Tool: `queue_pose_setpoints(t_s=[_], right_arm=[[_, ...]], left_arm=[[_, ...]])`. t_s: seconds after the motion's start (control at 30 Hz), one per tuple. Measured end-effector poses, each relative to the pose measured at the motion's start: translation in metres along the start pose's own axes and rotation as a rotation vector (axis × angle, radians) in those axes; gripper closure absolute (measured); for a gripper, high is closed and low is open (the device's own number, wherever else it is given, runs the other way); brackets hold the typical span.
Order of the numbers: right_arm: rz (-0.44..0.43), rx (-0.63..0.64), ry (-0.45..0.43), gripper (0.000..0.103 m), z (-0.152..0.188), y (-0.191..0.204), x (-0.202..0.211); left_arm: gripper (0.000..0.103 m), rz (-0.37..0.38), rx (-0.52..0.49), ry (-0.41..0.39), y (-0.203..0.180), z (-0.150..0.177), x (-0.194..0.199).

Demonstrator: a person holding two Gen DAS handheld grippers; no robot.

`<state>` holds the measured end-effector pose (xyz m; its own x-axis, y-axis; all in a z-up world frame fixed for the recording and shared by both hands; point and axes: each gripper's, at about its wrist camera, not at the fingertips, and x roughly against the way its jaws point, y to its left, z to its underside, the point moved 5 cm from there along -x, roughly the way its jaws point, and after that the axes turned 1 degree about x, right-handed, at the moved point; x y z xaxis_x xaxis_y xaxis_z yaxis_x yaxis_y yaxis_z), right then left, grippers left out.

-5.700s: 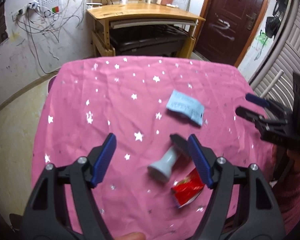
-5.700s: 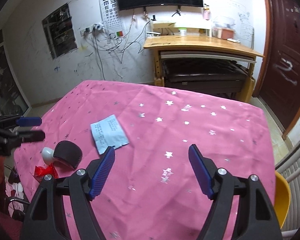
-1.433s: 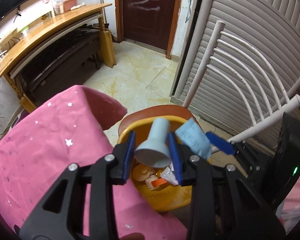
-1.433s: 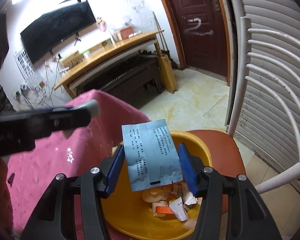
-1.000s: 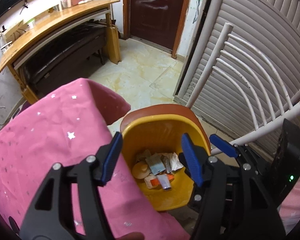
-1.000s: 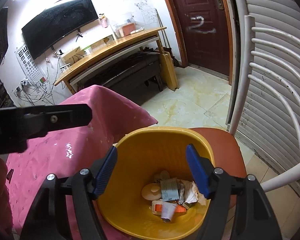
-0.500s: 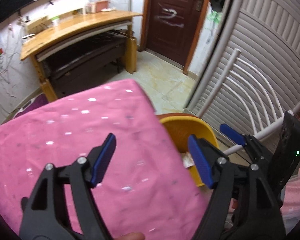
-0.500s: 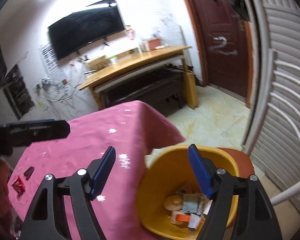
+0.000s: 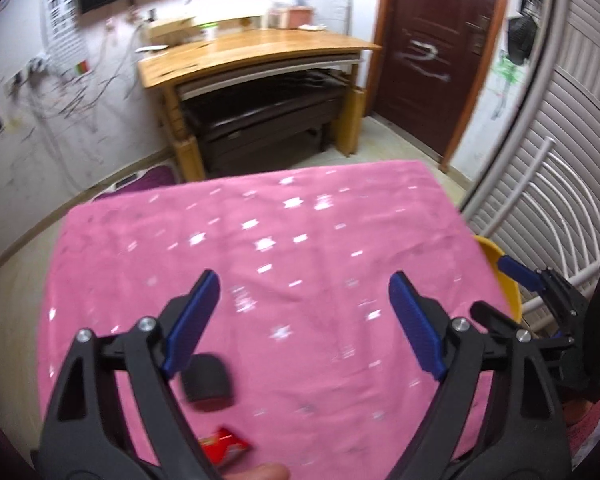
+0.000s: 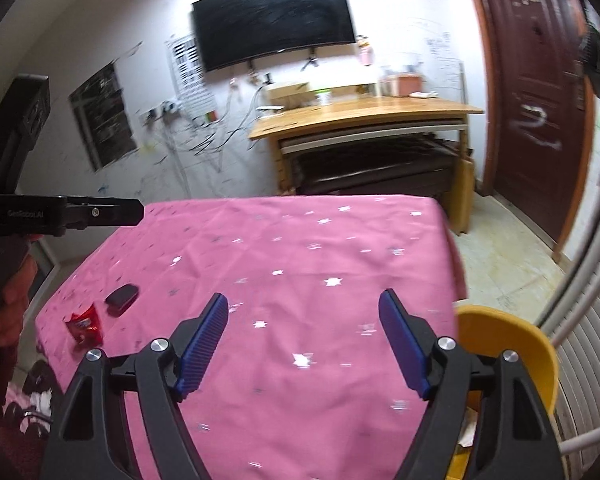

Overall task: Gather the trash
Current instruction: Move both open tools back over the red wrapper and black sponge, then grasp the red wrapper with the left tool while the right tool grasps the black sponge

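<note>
A red wrapper (image 9: 225, 449) lies at the near edge of the pink starred tablecloth (image 9: 300, 216), with a black pad-like object (image 9: 206, 381) just beyond it. Both also show in the right wrist view, the wrapper (image 10: 85, 325) and the black object (image 10: 121, 297) at the table's left. My left gripper (image 9: 302, 322) is open and empty above the table, just right of the black object. My right gripper (image 10: 304, 344) is open and empty over the table's right part. The yellow bin (image 10: 512, 352) stands off the table's right edge.
A wooden desk (image 9: 252, 52) with a dark bench under it stands by the far wall, a brown door (image 9: 432, 48) to its right. A white rack (image 9: 548, 216) and shutter are beside the bin. The right gripper shows in the left view (image 9: 540, 292).
Both grippers dropped the grey cup and blue packet into the yellow bin, opened, then swung left from the bin back over the pink table.
</note>
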<state>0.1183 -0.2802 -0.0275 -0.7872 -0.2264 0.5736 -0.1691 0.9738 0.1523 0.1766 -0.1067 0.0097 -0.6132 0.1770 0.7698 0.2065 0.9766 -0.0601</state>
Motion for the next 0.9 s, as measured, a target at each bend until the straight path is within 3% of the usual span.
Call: queue_pose_setpoints(t_s=[0.17, 0.37, 0.57, 0.77, 0.83, 0.9], right_arm=[[-0.034, 0.048, 0.039, 0.031, -0.002, 0.034, -0.018], [-0.064, 0.105, 0.073, 0.03, -0.006, 0.069, -0.036], [-0.082, 0.149, 0.101, 0.03, -0.01, 0.098, -0.051], [-0.087, 0.179, 0.115, 0.029, -0.014, 0.122, -0.061], [-0.089, 0.185, 0.12, 0.028, -0.014, 0.127, -0.062], [-0.087, 0.192, 0.126, 0.028, -0.014, 0.132, -0.064]], left_arm=[[0.021, -0.012, 0.076, -0.009, 0.049, 0.025, 0.011], [0.016, 0.033, 0.132, 0.007, 0.078, 0.058, 0.02], [0.015, 0.089, 0.123, 0.04, 0.082, 0.094, 0.023], [0.015, 0.102, 0.035, 0.054, 0.069, 0.125, 0.017], [0.022, 0.098, 0.007, 0.051, 0.065, 0.133, 0.015], [0.039, 0.1, -0.012, 0.066, 0.063, 0.139, 0.01]])
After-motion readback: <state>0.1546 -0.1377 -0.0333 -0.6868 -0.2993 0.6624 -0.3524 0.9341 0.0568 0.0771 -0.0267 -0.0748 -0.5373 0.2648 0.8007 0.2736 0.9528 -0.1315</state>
